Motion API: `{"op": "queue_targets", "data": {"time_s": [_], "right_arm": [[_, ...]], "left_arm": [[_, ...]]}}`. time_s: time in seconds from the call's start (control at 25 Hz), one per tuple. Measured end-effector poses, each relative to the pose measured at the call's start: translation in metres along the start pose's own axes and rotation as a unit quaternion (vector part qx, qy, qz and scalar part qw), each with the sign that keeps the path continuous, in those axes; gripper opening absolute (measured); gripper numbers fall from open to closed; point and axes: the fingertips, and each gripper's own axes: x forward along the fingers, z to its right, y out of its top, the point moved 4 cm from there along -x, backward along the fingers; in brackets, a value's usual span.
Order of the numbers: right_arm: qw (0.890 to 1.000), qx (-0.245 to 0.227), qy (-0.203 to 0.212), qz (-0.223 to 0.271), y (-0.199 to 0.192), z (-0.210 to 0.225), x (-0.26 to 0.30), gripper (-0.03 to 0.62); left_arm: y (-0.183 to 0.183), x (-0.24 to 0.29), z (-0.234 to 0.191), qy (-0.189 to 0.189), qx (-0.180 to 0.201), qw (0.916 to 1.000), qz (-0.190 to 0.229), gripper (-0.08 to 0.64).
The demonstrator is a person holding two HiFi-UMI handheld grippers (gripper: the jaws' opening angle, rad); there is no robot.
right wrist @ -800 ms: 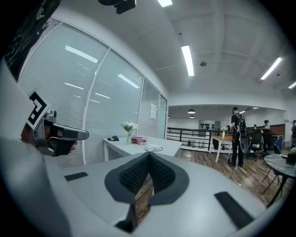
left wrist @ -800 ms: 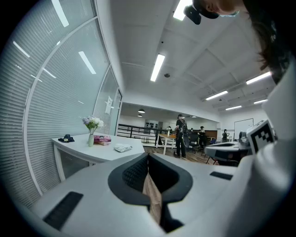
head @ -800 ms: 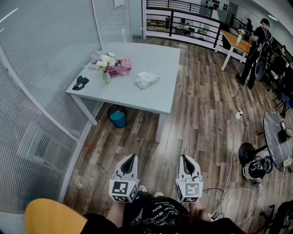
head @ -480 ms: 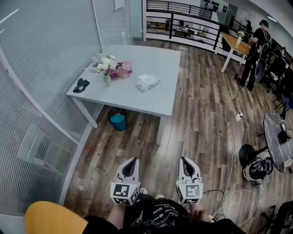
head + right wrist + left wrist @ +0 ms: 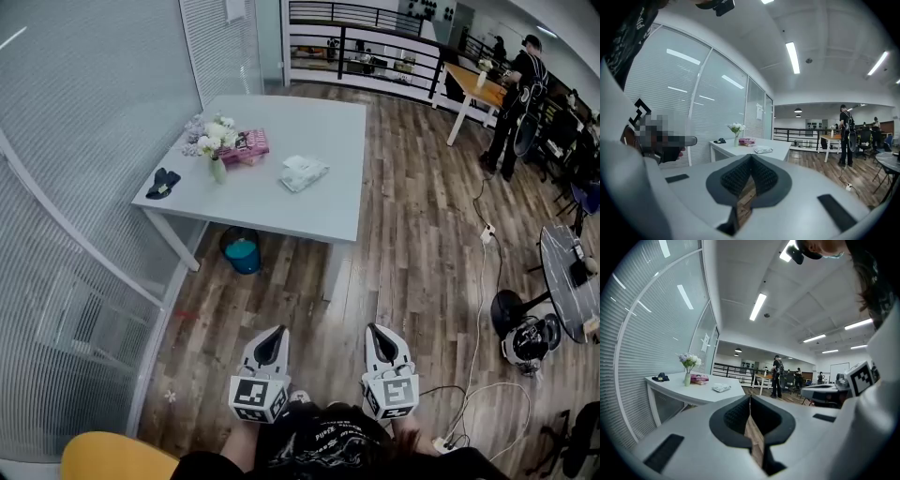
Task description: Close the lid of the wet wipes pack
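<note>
The wet wipes pack (image 5: pixel 304 172), white and crinkled, lies on the pale grey table (image 5: pixel 281 197) far ahead of me; it also shows small in the left gripper view (image 5: pixel 721 388) and the right gripper view (image 5: pixel 763 150). Whether its lid is up I cannot tell at this distance. My left gripper (image 5: pixel 275 337) and right gripper (image 5: pixel 377 335) are held close to my body over the wooden floor, well short of the table. Both are shut with nothing between the jaws.
On the table stand a small vase of flowers (image 5: pixel 215 148), a pink packet (image 5: pixel 246 146) and a dark object (image 5: pixel 163 182). A blue bin (image 5: pixel 242 250) sits under the table. A glass partition (image 5: pixel 84 187) runs along the left. A person (image 5: pixel 515 103) stands at far right; cables (image 5: pixel 478 309) cross the floor.
The view has shifted slightly toward the table; both grippers sit a little lower in the head view. Their jaws stay shut.
</note>
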Motion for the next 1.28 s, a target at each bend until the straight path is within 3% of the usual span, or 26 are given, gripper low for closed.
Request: {"op": "queue_targets", "data": {"time_s": [0.32,0.56,0.84,1.28], "right_arm": [[1.000,0.003,-0.014,-0.011,-0.006,-0.016,0.012,-0.002],[0.999,0.006,-0.034,-0.024,-0.011,-0.004,0.017,-0.002],[0.999,-0.002,-0.040,-0.012,-0.008,0.022,0.053,-0.002],[1.000,-0.003,0.005,-0.009,0.001,0.094,0.149,-0.002]], "left_arm": [[0.002,0.001,-0.025,-0.021,0.002,0.9998,0.002,0.008],[0.002,0.010,-0.034,-0.030,-0.007,0.9995,0.001,0.008],[-0.002,0.037,-0.049,-0.011,0.003,0.9999,-0.013,0.008],[0.017,0.131,-0.058,0.027,0.002,0.9994,-0.023,0.008]]}}
